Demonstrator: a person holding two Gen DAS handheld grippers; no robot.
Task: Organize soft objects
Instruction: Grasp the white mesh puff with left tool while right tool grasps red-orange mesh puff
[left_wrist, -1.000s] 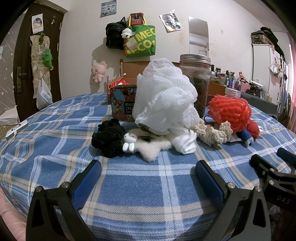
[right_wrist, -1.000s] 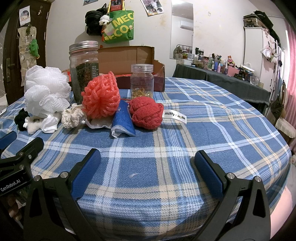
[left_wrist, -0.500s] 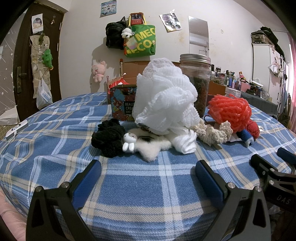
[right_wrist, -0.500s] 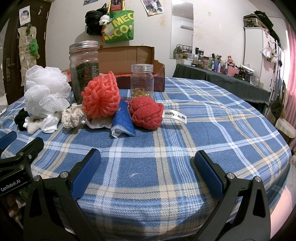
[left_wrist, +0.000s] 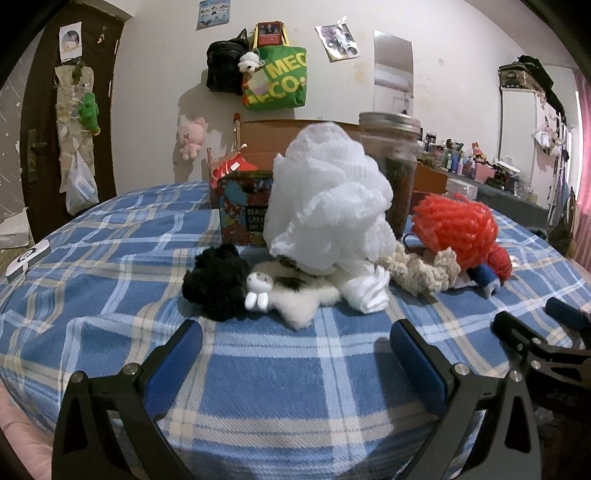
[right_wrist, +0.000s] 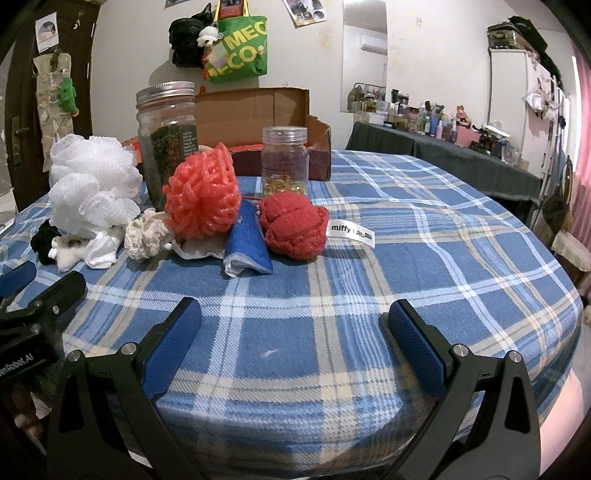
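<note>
Grippers first: I have the left gripper (left_wrist: 295, 350) low over the near edge of the plaid tablecloth (left_wrist: 258, 387), fingers spread wide with nothing between them, pointed at the middle of the pile. My right gripper (right_wrist: 291, 332) sits level beside it, released too, blue pads apart over bare cloth; in the left view I can see its black frame at the right margin.

Room is good on my right: from the right wrist view the cloth runs open from the red knitted ball (right_wrist: 293, 227) out to the rounded table edge, with only a white "miffy" label (right_wrist: 351, 230) lying flat just beside the ball. A bare strip of plaid lies between both sets of fingers and the pile.

Soft things sit in a row across the table's middle. From the left: a black fuzzy scrunchie (left_wrist: 216, 282) touching a cream fleece piece with a small white bunny charm (left_wrist: 258, 291), a white mesh pouf (left_wrist: 328, 206) towering over a folded white cloth (left_wrist: 367, 295), a cream crocheted piece (left_wrist: 421, 269), an orange mesh pouf (right_wrist: 203, 195), and a blue folded cloth (right_wrist: 247, 245) leaning against the red ball.

Behind them stand a tall glass jar (right_wrist: 168, 136), a smaller clear jar (right_wrist: 285, 160), a printed box (left_wrist: 245, 210) and an open cardboard box (right_wrist: 258, 110), closing off the far side.
</note>
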